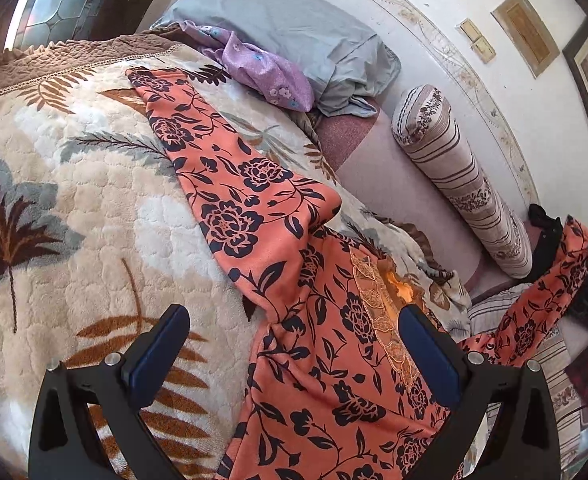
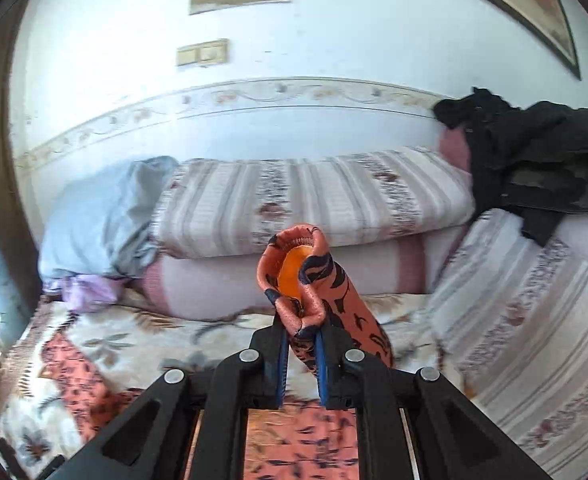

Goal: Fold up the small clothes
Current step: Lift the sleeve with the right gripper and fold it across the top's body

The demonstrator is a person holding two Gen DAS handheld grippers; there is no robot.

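An orange garment with dark navy flowers (image 1: 254, 208) lies spread over a leaf-patterned blanket (image 1: 74, 208) on a bed. One sleeve runs toward the far left; the body lies under my left gripper (image 1: 294, 344), which is open above it with nothing between its blue pads. My right gripper (image 2: 299, 340) is shut on a bunched edge of the same garment (image 2: 305, 276) and holds it lifted above the bed. That lifted part also shows at the right of the left wrist view (image 1: 549, 292).
A grey pillow (image 1: 294, 28) and a purple flowered cloth (image 1: 262, 68) lie at the head of the bed. A striped bolster (image 1: 453, 172) lies along the wall. A dark garment (image 2: 533, 152) is piled on striped cushions (image 2: 525, 304) at the right.
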